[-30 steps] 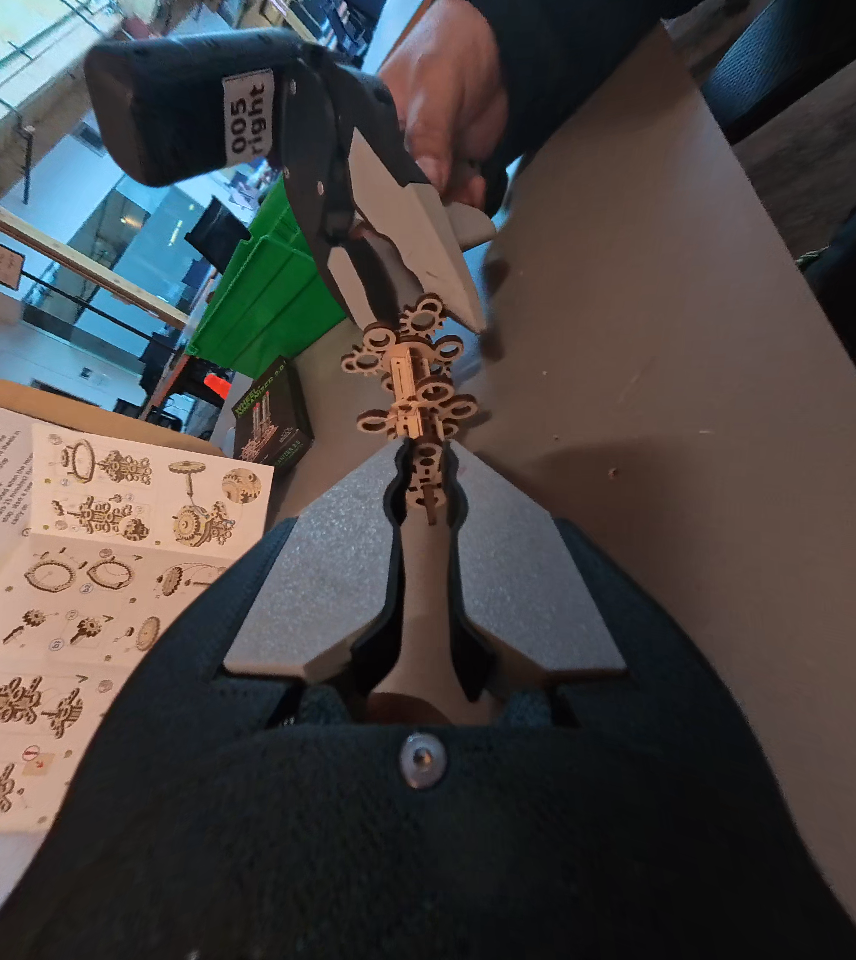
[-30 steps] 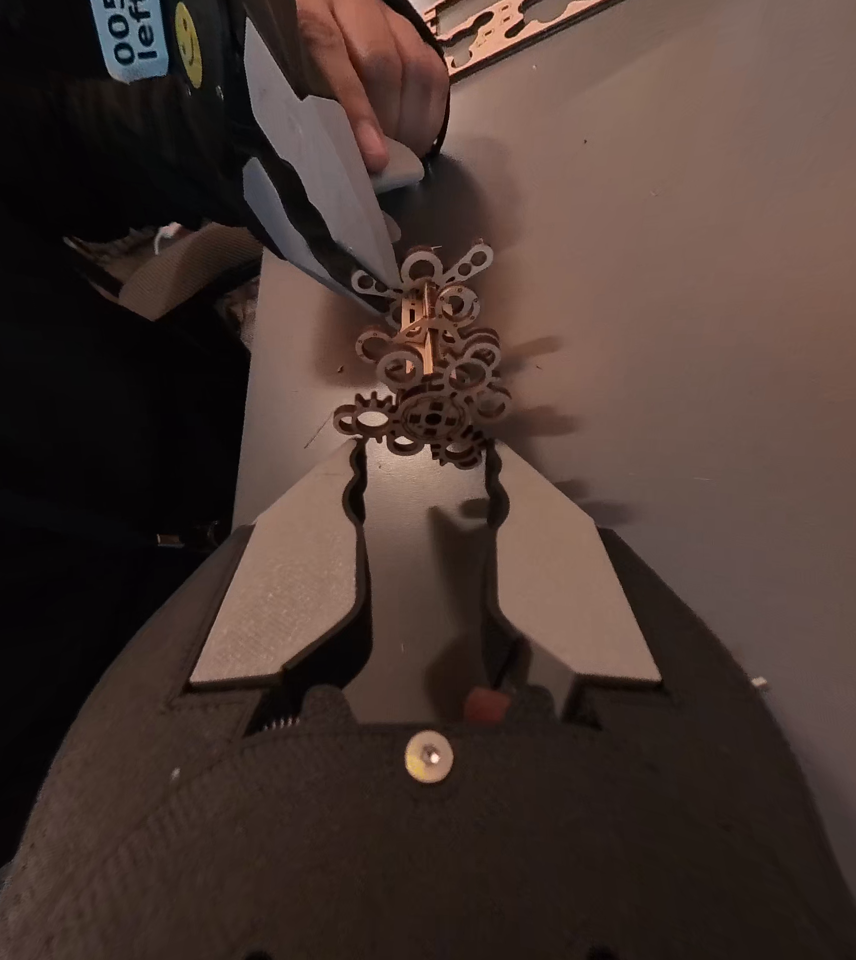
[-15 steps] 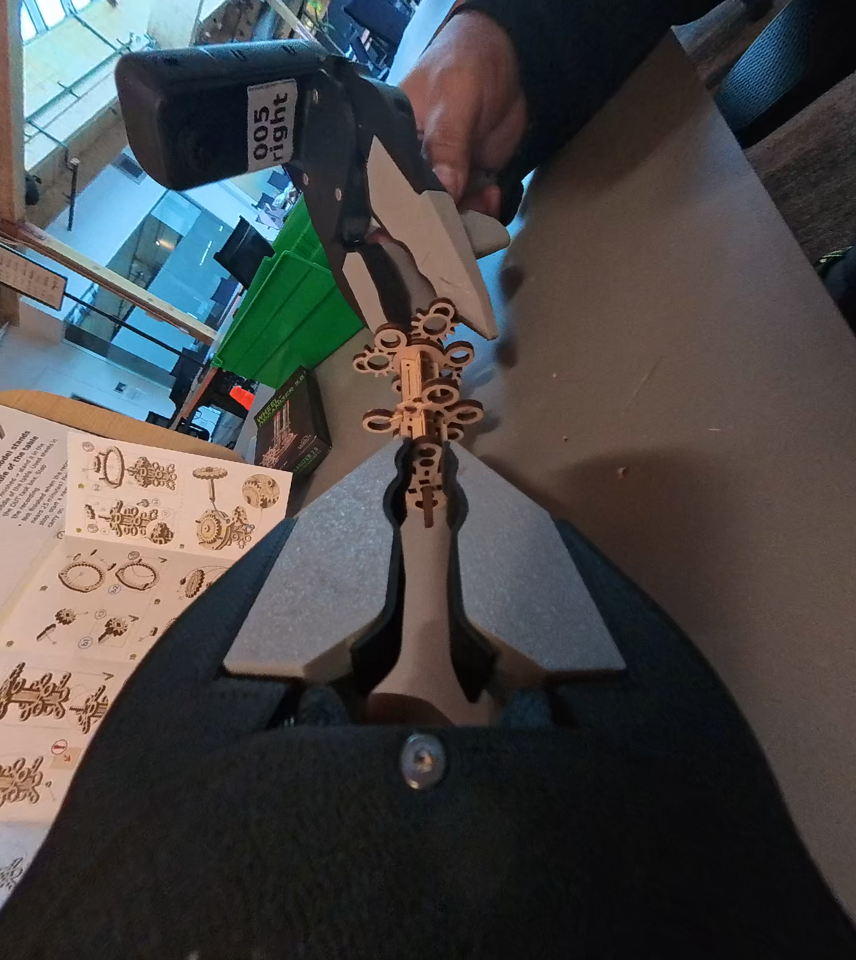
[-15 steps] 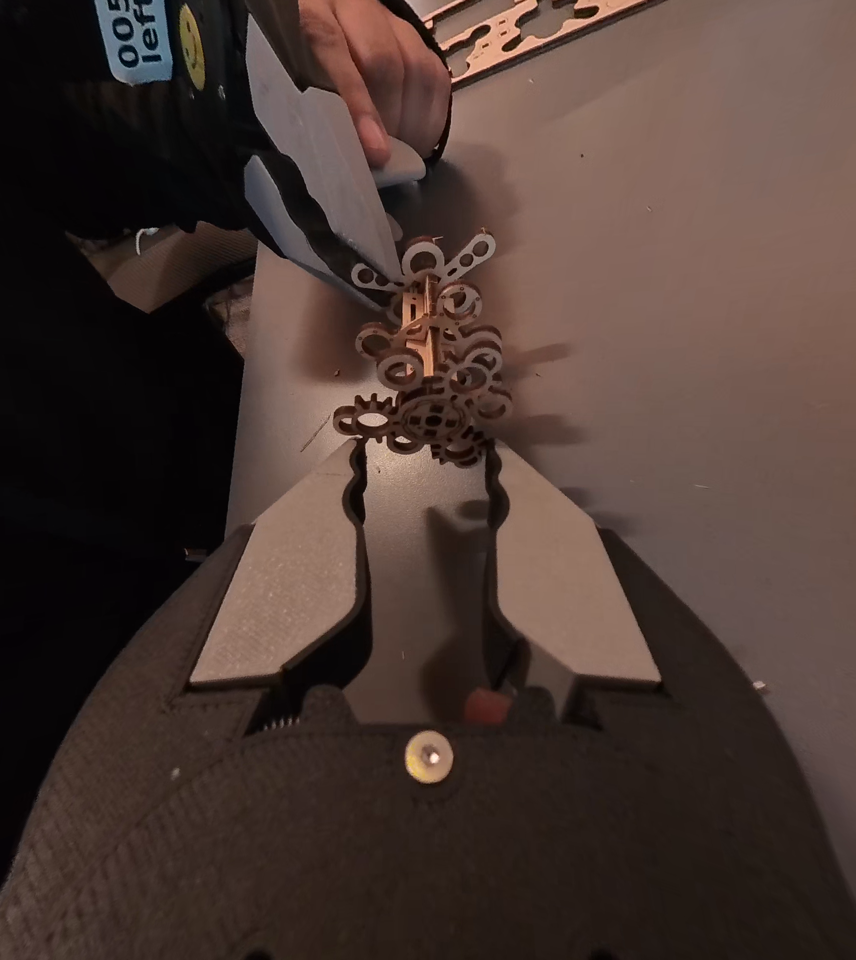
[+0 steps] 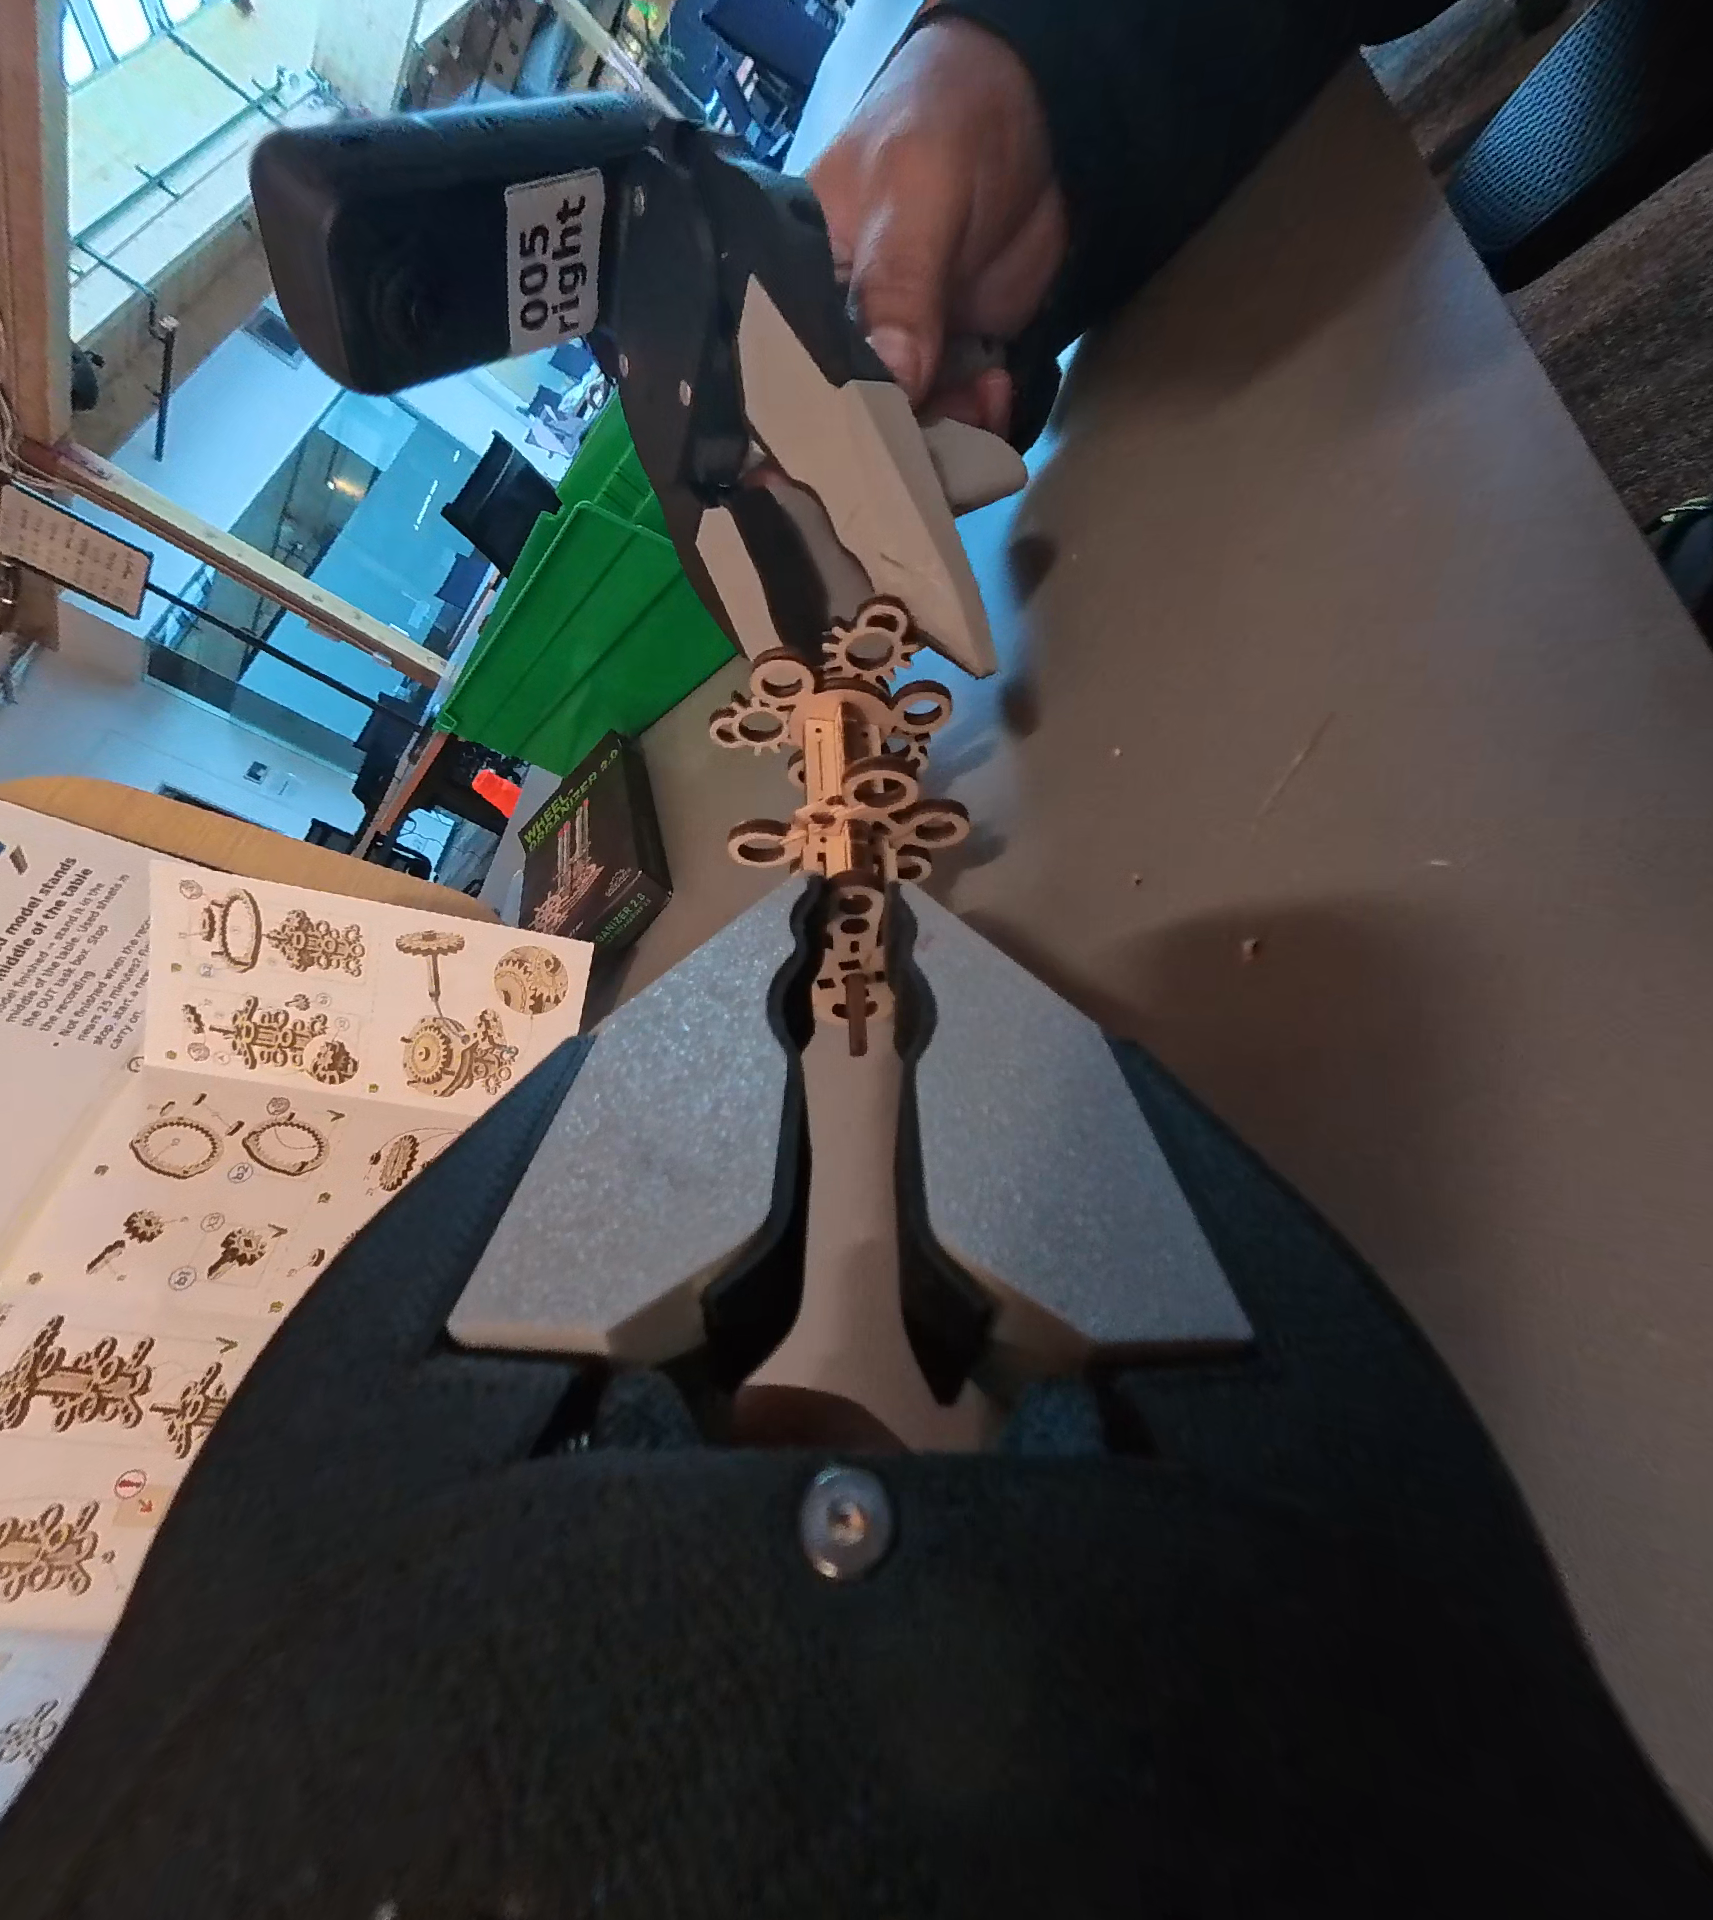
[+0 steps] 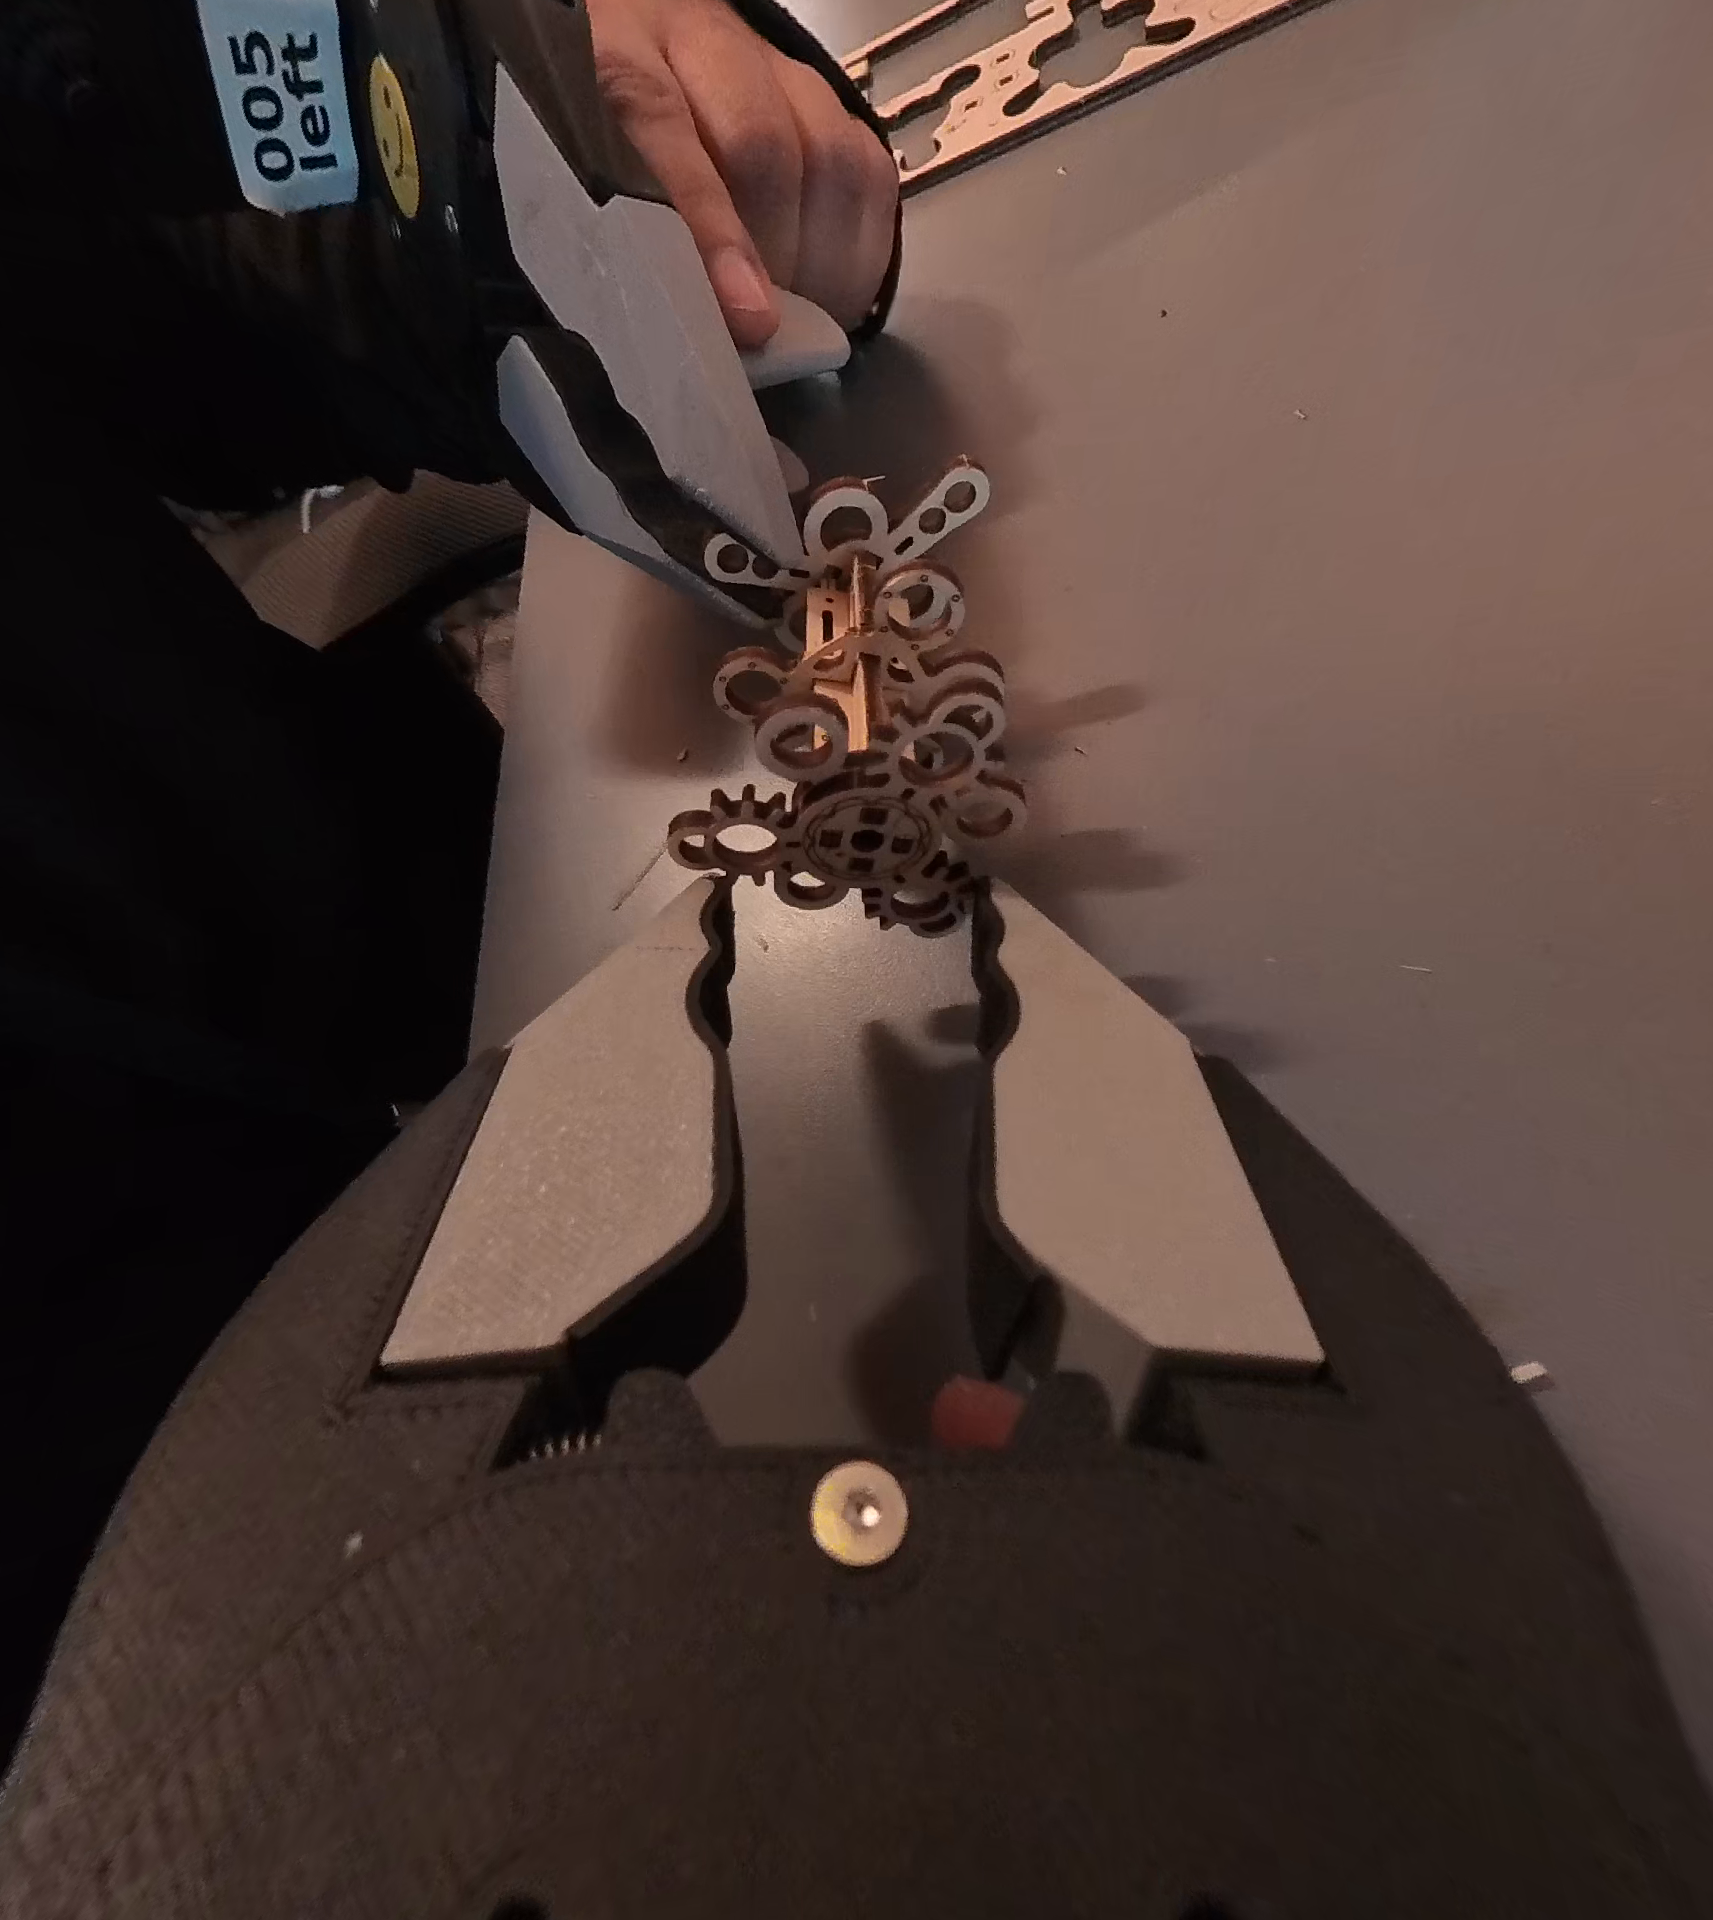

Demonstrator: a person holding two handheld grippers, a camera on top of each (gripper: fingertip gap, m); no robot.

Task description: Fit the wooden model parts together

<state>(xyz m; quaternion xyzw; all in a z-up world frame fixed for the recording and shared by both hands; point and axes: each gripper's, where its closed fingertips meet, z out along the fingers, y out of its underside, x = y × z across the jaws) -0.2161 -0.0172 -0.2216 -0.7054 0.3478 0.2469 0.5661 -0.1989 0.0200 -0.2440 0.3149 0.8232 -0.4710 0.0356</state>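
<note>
A small wooden model (image 5: 847, 790) made of ring-shaped and gear-shaped laser-cut pieces on a central shaft is held in the air between both grippers, above the grey table (image 5: 1403, 987). My left gripper (image 5: 852, 904) is shut on the shaft's near end. My right gripper (image 6: 847, 904) has its jaws partly closed around the gear end of the model (image 6: 862, 831). The right gripper also shows in the left wrist view (image 5: 873, 644), and the left gripper in the right wrist view (image 6: 769, 582). A hand holds each one.
Printed instruction sheets (image 5: 208, 1091) lie on the left of the table. A dark box (image 5: 592, 842) and green bins (image 5: 582, 623) are behind them. A wooden sheet with cut-out parts (image 6: 1039, 94) lies at the far table edge. Small wood chips are scattered about. The tips of one gripper are about 6 cm away from the tips of the other.
Both grippers keep their hold on the model. The model and both grippers have shifted and turned slightly, and the jaw gaps are unchanged.
</note>
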